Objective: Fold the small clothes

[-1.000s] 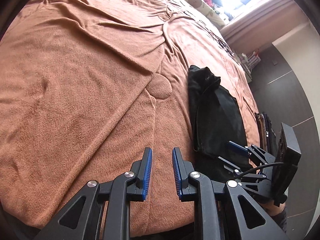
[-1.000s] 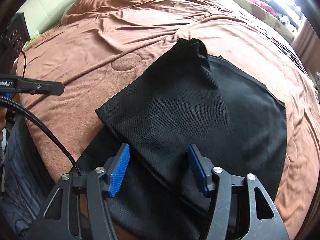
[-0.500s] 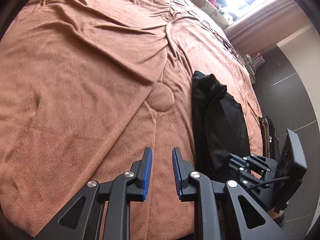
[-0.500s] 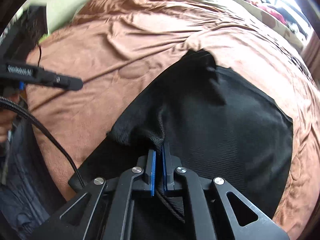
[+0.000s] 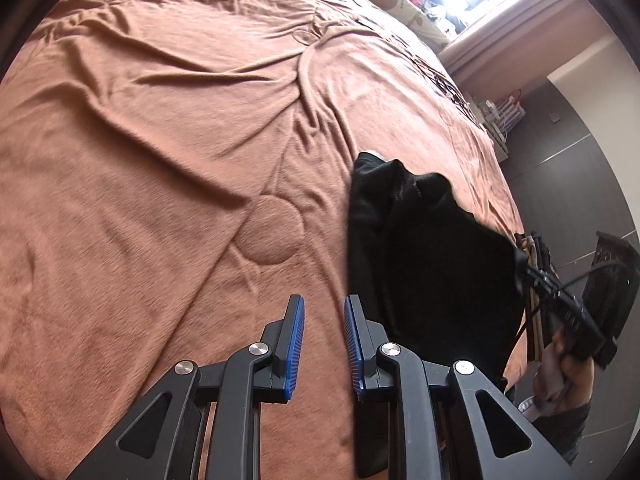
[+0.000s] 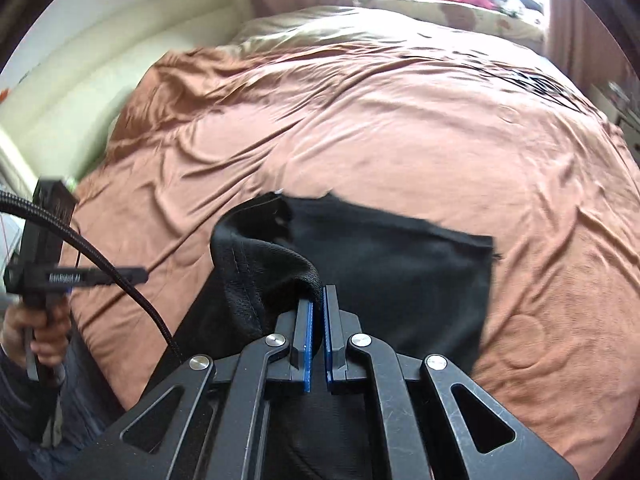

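A black mesh garment lies on the brown bedspread, near the bed's front edge. My right gripper is shut on a bunched hem of it and holds that part raised off the bed. In the left wrist view the same black garment rises in a tented fold toward the right gripper at the right. My left gripper hovers over bare bedspread just left of the cloth, open with a narrow gap and nothing between its blue pads.
A cream headboard lines the left side of the bed. Pillows and soft toys sit at the far end under a bright window. Dark floor and a small rack lie past the bed's right edge. A hand grips the left tool.
My right gripper went from open over the garment to shut on its hem, then lifted it up off the bed. The left gripper stayed open and drifted slightly.
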The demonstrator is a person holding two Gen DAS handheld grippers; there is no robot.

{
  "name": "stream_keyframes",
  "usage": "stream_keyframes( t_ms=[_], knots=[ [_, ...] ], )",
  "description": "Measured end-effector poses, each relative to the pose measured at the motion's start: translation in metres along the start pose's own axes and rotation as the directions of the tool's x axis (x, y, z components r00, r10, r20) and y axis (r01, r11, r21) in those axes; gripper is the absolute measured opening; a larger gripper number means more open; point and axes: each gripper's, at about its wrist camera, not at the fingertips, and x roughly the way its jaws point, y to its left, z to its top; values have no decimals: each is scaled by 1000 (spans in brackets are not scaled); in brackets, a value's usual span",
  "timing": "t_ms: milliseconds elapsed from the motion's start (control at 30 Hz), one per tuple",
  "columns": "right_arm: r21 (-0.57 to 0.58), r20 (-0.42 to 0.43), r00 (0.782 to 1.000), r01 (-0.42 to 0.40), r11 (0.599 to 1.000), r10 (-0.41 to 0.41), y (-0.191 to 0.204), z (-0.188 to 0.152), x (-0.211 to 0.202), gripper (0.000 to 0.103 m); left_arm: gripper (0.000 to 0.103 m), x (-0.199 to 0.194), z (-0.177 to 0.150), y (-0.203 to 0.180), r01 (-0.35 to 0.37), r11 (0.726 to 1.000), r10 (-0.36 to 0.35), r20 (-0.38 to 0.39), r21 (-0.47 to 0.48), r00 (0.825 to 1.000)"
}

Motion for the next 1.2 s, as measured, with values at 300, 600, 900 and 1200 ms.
stream_keyframes(
  t_ms=[300, 600, 900, 1200],
  knots=[
    [149, -9, 999, 51, 988, -50, -56, -3, 10, 1, 22, 24, 7, -22, -10, 999, 12, -35, 37, 999],
    [308, -34, 999, 22, 951, -12, -85, -9, 26, 2, 22, 42, 4, -25, -28, 998, 31, -71, 49, 997],
    [280, -111, 994, 40, 959, -9, -71, -14, 38, 2, 22, 51, -2, -23, -28, 999, 32, -90, 42, 995],
    [323, -69, 997, -1, 946, 24, -90, -8, 36, 50, 22, 61, -7, -24, -46, 997, 52, -105, 55, 993]
  ],
)
